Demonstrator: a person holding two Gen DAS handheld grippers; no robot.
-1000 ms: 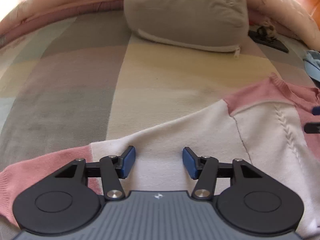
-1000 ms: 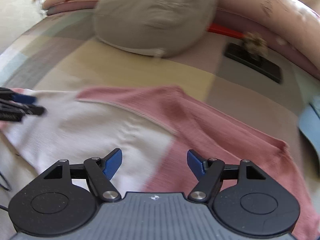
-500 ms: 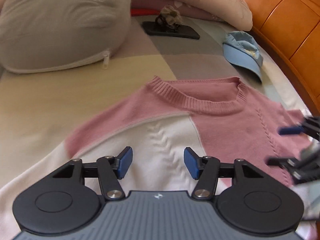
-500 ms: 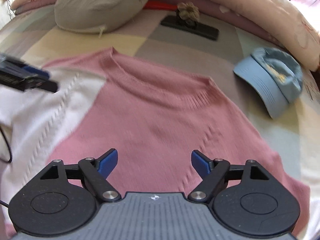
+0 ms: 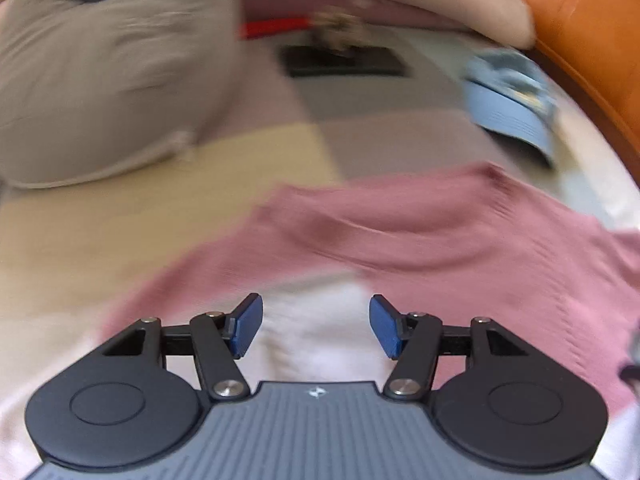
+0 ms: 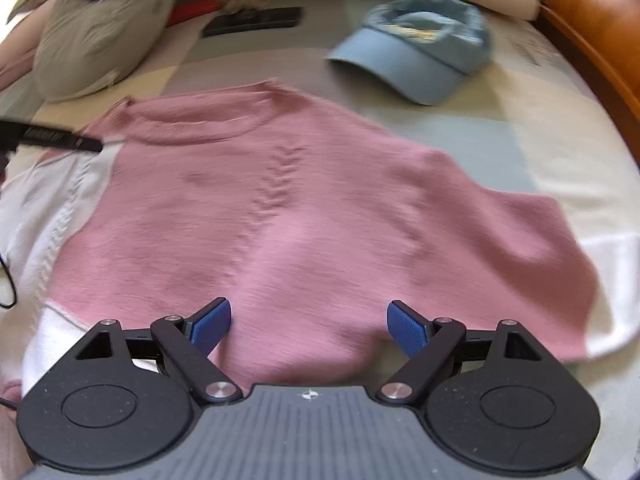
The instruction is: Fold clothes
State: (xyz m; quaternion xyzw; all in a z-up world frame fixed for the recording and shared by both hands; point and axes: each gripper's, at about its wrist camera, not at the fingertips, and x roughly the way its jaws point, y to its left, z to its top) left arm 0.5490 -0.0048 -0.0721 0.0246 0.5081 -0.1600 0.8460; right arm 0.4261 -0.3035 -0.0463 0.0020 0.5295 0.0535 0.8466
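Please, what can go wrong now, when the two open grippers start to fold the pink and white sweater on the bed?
1. The left wrist view is blurred by motion, so the left gripper may close on the sweater at a poor spot.
2. The blue cap lies close beyond the sweater's shoulder; a swung sleeve might drag it.
3. The right gripper could pinch only one knit layer.

beyond the sweater's collar a strip of bed lies bare, then the cap sits near the right shoulder and the pillow near the left. bare bedding opens right of the sweater up to the wooden frame. both claws gape over the knit.
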